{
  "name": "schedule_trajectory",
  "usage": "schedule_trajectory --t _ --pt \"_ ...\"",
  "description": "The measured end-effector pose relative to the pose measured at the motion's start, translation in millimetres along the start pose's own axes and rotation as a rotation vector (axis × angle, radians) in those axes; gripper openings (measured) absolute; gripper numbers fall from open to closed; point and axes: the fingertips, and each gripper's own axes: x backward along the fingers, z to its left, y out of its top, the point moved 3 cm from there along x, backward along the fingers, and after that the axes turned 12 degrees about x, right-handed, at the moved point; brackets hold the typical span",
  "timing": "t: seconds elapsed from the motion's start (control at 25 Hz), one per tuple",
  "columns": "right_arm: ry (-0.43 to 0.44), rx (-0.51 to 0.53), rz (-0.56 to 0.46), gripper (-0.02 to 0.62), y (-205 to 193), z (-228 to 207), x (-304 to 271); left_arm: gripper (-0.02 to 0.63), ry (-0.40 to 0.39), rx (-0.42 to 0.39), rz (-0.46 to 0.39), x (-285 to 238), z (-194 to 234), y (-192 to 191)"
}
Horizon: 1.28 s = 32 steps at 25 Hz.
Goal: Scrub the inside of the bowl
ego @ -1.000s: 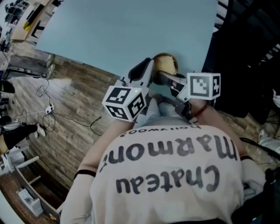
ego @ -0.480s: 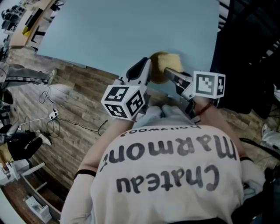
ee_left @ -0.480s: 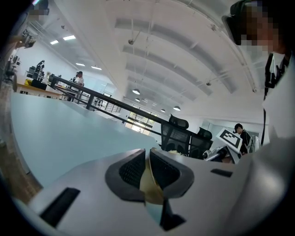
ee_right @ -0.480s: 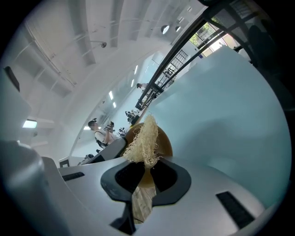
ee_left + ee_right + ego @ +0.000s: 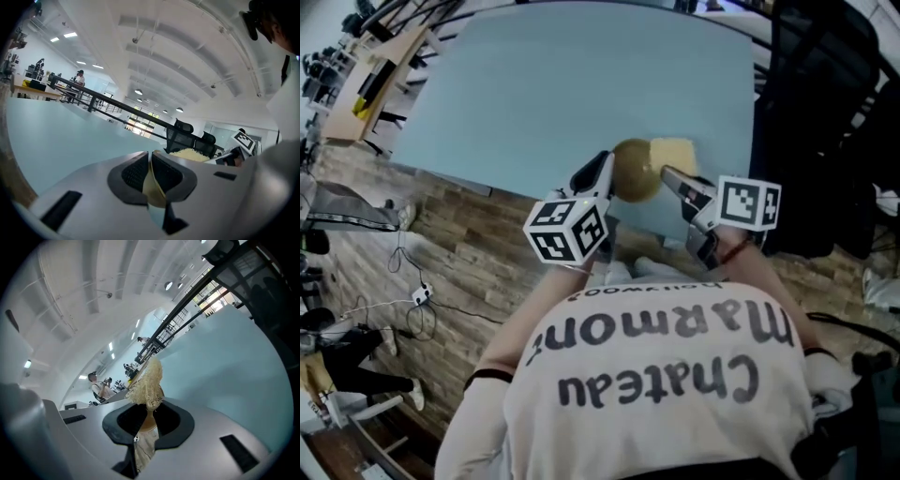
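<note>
The left claw (image 5: 150, 161) was closing on the thin tan rim of the rounded bowl (image 5: 634, 171) at the smooth blue tabletop's (image 5: 562, 84) near edge. The right claw (image 5: 147, 416) pinched a coarse, straw-like scrubber (image 5: 146, 380) just beside it. Scrubbing looked about to start; next, the scrubber needed pressing inside.

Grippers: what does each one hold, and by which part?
The left gripper, jaws closing, pinches the bowl by its rim. The right gripper clamps the fibrous scrubber by its lower edge.
</note>
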Motion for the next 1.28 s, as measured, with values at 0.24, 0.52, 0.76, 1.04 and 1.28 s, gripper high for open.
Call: schedule_trajectory --t 0.24,0.52,0.76,1.04,1.28 --pt "-0.048 0.131 -0.032 0.058 25.2 1.6 -1.4 0.026 -0.019 -0.025 -0.041 3.6 -0.3 24.7" --pt "-0.082 0.225 -0.028 0.058 36.7 12.0 -7.0 0.026 -0.021 -0.006 -0.075 17.7 11.2 34.2" --pt "-0.107 0.259 -0.032 0.058 42.5 8.7 -5.5 0.026 -0.013 0.020 -0.084 21.6 17.1 33.4" --pt "-0.122 0.254 -0.021 0.058 36.5 4.5 -4.7 0.026 -0.004 0.043 -0.065 24.1 21.8 24.1" --pt "-0.135 0.241 -0.017 0.058 34.7 -1.6 3.1 0.026 -0.002 0.046 -0.052 24.5 15.8 17.0"
